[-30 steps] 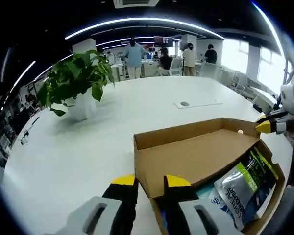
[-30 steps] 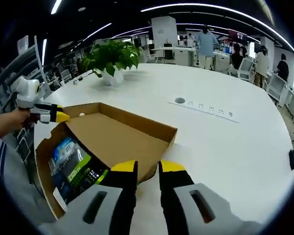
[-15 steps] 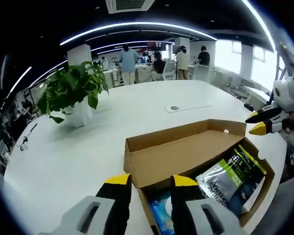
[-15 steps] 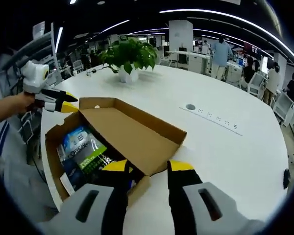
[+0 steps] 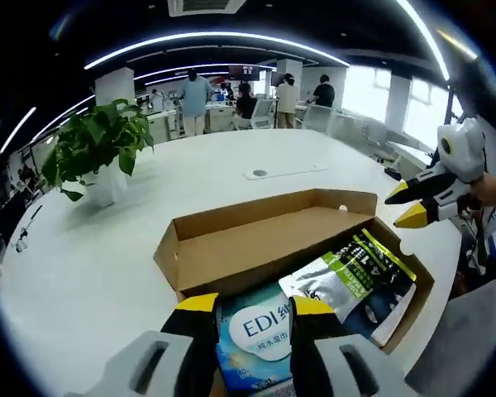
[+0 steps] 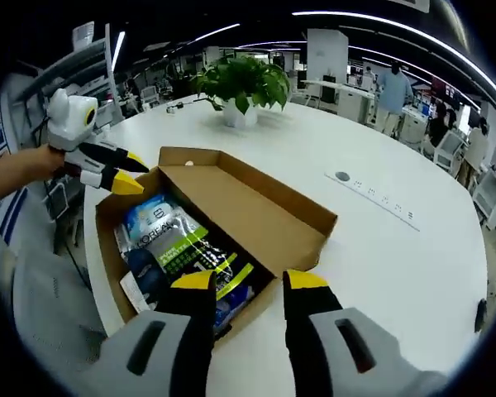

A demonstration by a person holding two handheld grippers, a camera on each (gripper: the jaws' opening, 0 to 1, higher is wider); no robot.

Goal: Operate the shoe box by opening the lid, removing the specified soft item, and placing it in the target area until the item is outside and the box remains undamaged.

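I have the shoe box point(image 5: 289, 248) on the white counter point(image 5: 107, 248) with its lid point(image 5: 264, 244) already swung back and lying flat on the far side, so the inside is open from above. I hold my left gripper point(image 5: 246, 306) over the near left end of the box, its fingers parted a little and gripping nothing. My right gripper point(image 6: 250, 281) hangs over the other end, fingers likewise apart and empty; in the left gripper view it sits just off the far right corner. I judge both are kept clear so I can pick which pouch to take.

Inside lie soft packs: a blue and white pack point(image 5: 260, 327) at my left end, and a green, silver and black pouch point(image 5: 347, 277) laid across the middle, overlapping it. A potted plant point(image 5: 95, 153) stands well away, far left.
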